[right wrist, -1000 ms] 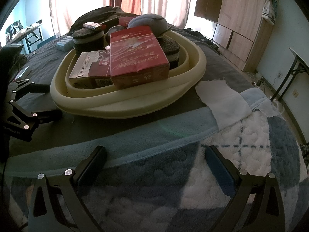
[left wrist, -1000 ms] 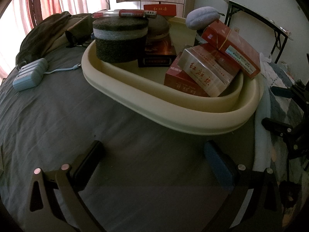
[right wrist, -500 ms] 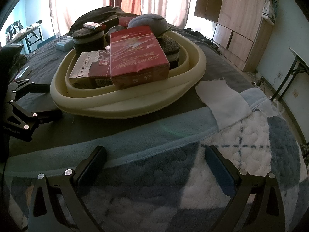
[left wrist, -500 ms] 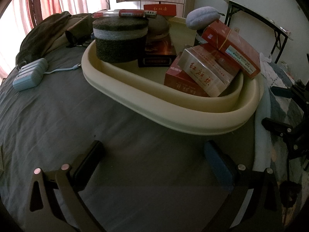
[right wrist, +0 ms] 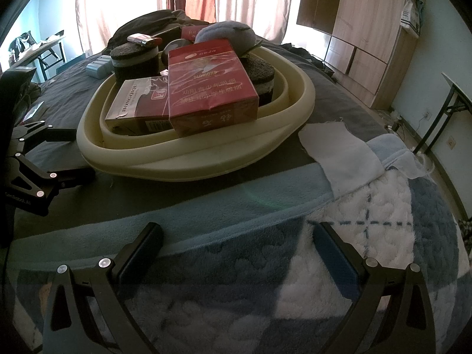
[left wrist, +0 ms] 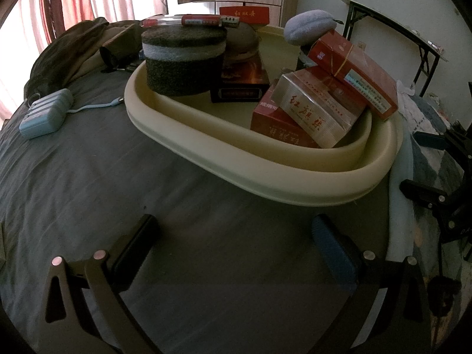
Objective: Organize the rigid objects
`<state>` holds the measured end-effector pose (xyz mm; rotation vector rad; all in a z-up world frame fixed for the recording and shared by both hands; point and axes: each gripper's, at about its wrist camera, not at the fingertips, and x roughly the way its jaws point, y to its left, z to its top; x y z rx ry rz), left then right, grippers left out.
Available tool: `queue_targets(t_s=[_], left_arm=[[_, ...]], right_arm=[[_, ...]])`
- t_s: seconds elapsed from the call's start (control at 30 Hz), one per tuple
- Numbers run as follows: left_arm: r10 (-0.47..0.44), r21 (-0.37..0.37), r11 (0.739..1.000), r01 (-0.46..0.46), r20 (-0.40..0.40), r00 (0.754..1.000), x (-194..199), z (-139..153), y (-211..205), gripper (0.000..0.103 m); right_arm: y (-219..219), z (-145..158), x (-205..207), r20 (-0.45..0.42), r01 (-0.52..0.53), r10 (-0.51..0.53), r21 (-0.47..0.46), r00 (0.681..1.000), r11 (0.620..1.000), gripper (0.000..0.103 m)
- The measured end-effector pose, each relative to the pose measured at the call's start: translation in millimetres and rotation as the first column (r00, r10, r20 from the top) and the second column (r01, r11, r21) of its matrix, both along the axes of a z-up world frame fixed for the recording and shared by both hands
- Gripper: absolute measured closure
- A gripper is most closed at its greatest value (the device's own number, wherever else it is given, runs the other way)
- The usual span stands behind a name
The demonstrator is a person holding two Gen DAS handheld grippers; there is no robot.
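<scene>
Left wrist: my left gripper [left wrist: 233,236] was spread wide, empty; cream tray [left wrist: 265,174] of cigarette packs [left wrist: 318,112] just ahead. Right wrist: right gripper [right wrist: 236,244] wide, empty over the blanket [right wrist: 339,236]; tray ahead-left.

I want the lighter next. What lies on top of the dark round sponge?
A red lighter lies flat on the sponge in the tray. What is under the sponge is hidden.

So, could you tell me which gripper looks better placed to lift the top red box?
Probably the right gripper: it is open and the red box lies straight ahead at the tray's near rim.
</scene>
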<state>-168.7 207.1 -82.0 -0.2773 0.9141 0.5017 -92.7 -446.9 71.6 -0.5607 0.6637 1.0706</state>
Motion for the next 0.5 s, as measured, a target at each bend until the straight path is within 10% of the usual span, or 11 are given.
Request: queue_targets(t_s=[0.5], left_arm=[[0.001,-0.004,1.000,-0.001,0.003,1.000,-3.5,-3.3,1.2,0.000]], right_arm=[[0.2,-0.1,-0.2,0.000,0.000,0.000,0.000,1.000,1.000,0.000]])
